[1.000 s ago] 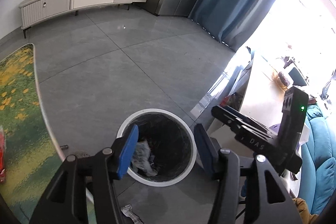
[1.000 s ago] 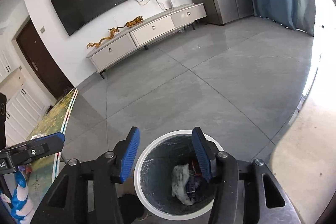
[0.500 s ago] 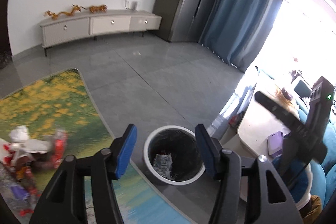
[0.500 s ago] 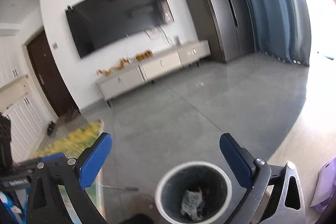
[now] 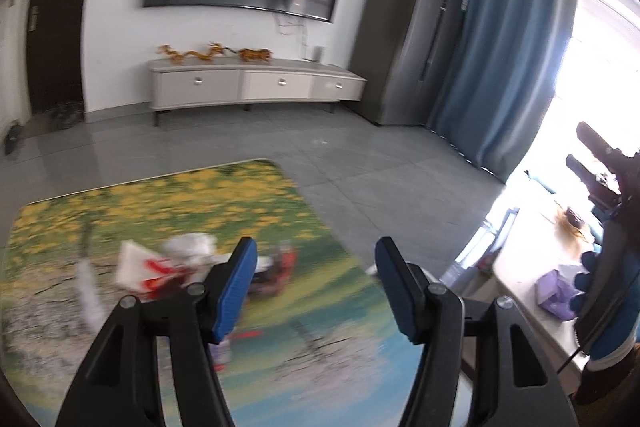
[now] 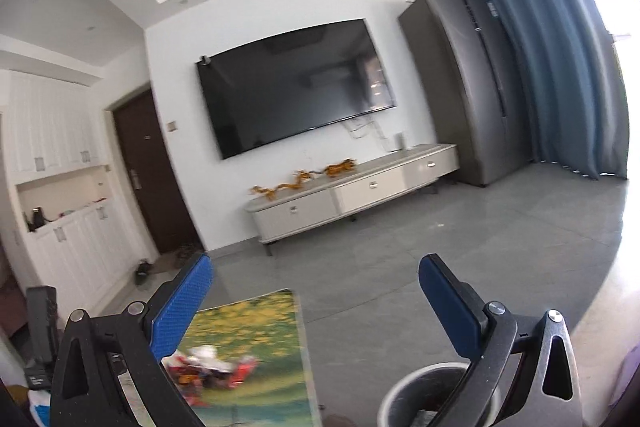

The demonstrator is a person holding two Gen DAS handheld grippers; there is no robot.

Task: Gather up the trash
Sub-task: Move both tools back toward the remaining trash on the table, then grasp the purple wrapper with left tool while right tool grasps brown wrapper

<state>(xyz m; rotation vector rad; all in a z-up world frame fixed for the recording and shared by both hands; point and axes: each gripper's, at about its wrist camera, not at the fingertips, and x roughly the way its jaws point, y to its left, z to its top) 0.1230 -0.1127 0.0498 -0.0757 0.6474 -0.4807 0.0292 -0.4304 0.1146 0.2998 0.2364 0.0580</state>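
Both the left gripper and right gripper are hanging wide open, holding nothing. Blurred red-and-white trash is lying mid-rug; the bin is standing beside the rug's right edge.

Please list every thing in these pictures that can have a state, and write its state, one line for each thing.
left gripper: open, holds nothing.
right gripper: open wide, holds nothing.
trash bin: upright, no lid, some trash inside.
trash pile: loose on the rug, not yet collected, blurred.
rug: lies flat on the floor.
television: off, screen dark.
cabinet drawers: closed.
door: closed.
curtain: drawn over part of the window.
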